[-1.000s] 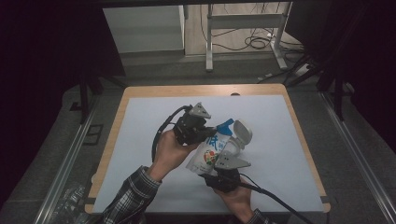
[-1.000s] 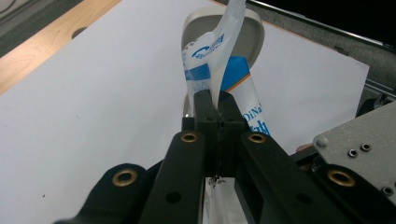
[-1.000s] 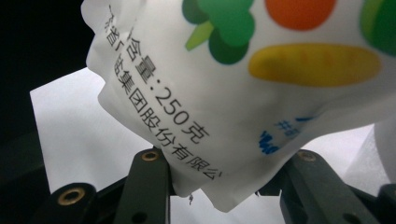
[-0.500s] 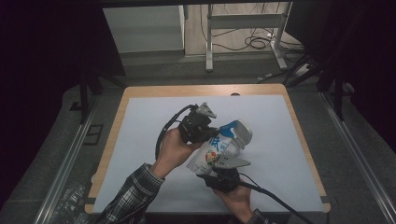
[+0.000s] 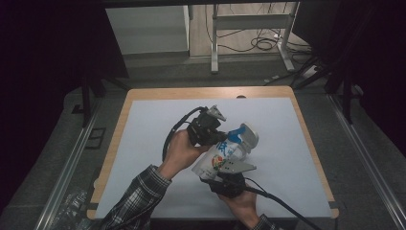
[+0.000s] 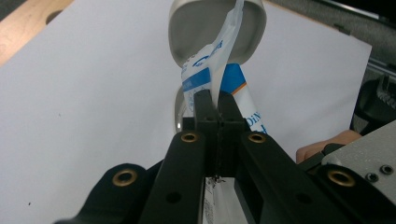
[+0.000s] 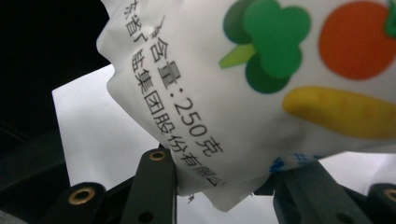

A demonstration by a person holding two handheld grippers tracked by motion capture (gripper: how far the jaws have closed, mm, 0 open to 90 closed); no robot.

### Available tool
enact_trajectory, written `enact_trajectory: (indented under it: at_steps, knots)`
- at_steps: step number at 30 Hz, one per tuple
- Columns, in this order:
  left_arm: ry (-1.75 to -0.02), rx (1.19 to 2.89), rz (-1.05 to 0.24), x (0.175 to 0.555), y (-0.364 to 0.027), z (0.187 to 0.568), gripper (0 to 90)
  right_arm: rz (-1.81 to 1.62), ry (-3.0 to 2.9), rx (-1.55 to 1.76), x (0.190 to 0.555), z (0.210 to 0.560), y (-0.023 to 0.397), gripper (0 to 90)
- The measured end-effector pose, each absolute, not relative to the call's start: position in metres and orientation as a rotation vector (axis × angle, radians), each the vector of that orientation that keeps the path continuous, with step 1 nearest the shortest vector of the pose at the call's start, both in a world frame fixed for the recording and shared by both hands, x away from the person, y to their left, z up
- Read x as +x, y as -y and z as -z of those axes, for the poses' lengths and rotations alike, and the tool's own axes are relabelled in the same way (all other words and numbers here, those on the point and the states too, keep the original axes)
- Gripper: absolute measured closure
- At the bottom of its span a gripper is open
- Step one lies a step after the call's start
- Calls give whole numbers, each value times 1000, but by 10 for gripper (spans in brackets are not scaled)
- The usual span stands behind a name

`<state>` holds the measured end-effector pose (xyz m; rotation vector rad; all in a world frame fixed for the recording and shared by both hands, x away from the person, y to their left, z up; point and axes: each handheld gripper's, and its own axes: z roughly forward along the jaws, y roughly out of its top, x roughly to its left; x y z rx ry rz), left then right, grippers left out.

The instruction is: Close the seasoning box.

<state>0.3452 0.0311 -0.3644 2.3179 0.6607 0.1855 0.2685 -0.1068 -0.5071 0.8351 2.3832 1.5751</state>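
While seen from the high view: white pouch [image 5: 221, 160] with blue print and vegetable pictures, held tilted above the white-covered bench [image 5: 143, 143], roughly mid-bench and toward the near edge. Left gripper [image 5: 218, 139] at the pouch's upper left, gripped by the left hand [image 5: 179, 152], plaid sleeve [image 5: 136, 199] behind it, black cable looping away from the pouch. Right gripper [image 5: 221, 173] under the pouch's lower end, grey three-cornered plate just right of the pouch, right hand [image 5: 242, 203] below it. Pale round bowl [image 5: 246, 136] at the pouch's upper right end.

Left gripper view: fingers [image 6: 204, 112] pressed fully together, pinching a thin translucent flap of the pouch [image 6: 219, 70] near its blue-printed top. Bowl [image 6: 196, 28] directly beyond the pouch, on the bench [image 6: 84, 93]. Right hand and grey plate to the pouch's right.

Right gripper view: pouch [image 7: 280, 70] close up, black printed characters, green, orange and yellow vegetable pictures. Fingers [image 7: 156, 177] partly apart, having just been closing, one on each side of the pouch's lower end, both touching it and holding it.
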Motion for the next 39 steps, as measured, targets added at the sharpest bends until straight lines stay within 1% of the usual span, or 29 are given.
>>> enact_trajectory:
  at_steps: [14,23,39]
  knots:
    - [-652,2481,-75,362,-18,357,900,-1598,-2399,845,268,507,105,689]
    - [-629,2576,-67,368,-7,352,900,-1624,-2404,827,267,503,105,695]
    - [-628,2614,-64,372,0,352,900,-1633,-2411,792,267,497,102,703]
